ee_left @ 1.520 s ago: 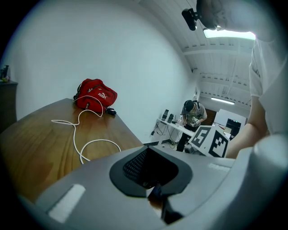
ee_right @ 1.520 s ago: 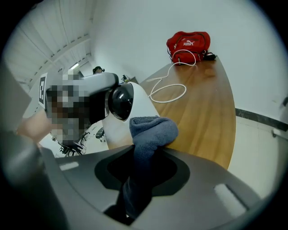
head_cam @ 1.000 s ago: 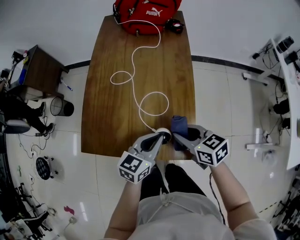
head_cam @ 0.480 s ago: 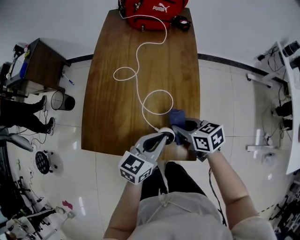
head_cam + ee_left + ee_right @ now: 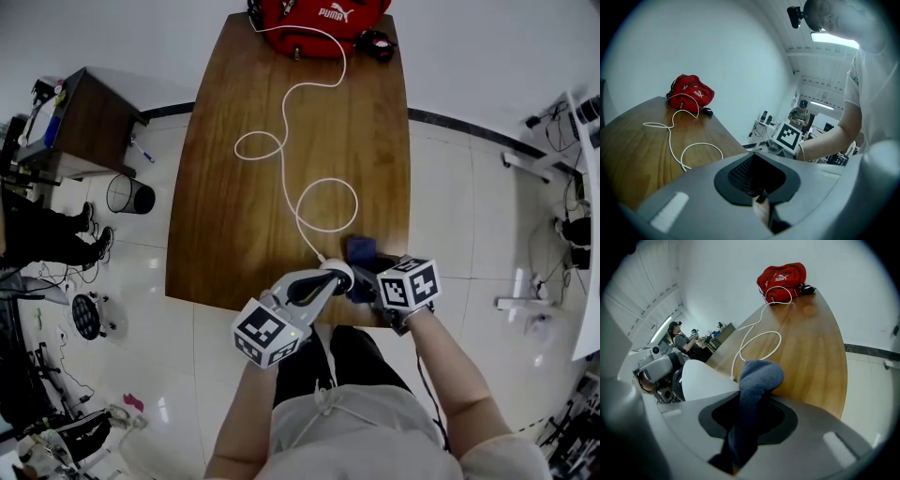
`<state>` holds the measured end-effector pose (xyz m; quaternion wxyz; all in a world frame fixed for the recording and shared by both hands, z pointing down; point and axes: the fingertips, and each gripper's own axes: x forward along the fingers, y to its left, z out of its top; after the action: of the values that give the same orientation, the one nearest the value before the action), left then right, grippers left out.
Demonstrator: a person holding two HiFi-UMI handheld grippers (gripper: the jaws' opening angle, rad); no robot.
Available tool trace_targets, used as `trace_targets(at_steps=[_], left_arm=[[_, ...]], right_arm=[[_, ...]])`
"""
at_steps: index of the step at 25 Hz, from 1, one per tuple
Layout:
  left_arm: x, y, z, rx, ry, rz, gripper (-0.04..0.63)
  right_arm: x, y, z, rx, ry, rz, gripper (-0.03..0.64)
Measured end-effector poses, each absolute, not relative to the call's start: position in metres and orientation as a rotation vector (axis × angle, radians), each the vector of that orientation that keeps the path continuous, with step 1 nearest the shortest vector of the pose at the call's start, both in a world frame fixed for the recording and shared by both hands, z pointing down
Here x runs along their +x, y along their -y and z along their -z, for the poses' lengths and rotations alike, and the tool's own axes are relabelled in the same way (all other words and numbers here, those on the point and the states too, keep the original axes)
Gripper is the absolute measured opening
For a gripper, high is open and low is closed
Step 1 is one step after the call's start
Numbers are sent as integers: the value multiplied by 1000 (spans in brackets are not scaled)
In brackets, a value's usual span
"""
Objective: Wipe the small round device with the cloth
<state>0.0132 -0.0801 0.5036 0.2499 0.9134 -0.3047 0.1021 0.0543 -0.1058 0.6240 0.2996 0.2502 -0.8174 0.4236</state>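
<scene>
Small round white device [image 5: 337, 270] [image 5: 705, 380] sits at the near edge of the brown wooden worktop [image 5: 234, 206] [image 5: 628, 154] [image 5: 811, 343], at the tip of the left tongs [image 5: 328, 277] [image 5: 761, 211]. In the left gripper view these tongs are pressed together, with only a pale sliver showing between them. The head view puts the device right at their tip, so they seem to pinch it by its edge.

A thin white cable [image 5: 309, 202] [image 5: 670, 140] [image 5: 759, 336] meets the device on its far side. It runs away across the worktop in two loose loops to a red fabric bag [image 5: 319, 19] [image 5: 691, 91] [image 5: 783, 280] at the far end. A small black object [image 5: 378, 42] lies just beside the bag.

The right tongs [image 5: 364, 281] [image 5: 733, 455] are clamped on a dark blue terry cloth [image 5: 361, 251] [image 5: 757, 376]. The cloth rises between the jaws and bunches into a rounded wad beyond them. In the right gripper view that wad stands just to the right of the device and appears to touch its side, and its far end rests on the wood. In the head view the two tongs point towards each other, tips close, with the device and cloth between them.
</scene>
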Motion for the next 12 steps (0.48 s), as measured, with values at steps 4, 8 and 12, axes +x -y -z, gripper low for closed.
trace_targets(at_steps=[4,8,12], left_arm=[[15,79,-504,2478,823,-292,6],[13,81,-503,2479,827,-304,6],[13,82,-503,2485,855,-308,6]], right_arm=[[51,125,-588,599,2276,-1104,104],[26,141,-515,298,2432,-983,104],[-5,130,-484,-42,2412,-864,104]])
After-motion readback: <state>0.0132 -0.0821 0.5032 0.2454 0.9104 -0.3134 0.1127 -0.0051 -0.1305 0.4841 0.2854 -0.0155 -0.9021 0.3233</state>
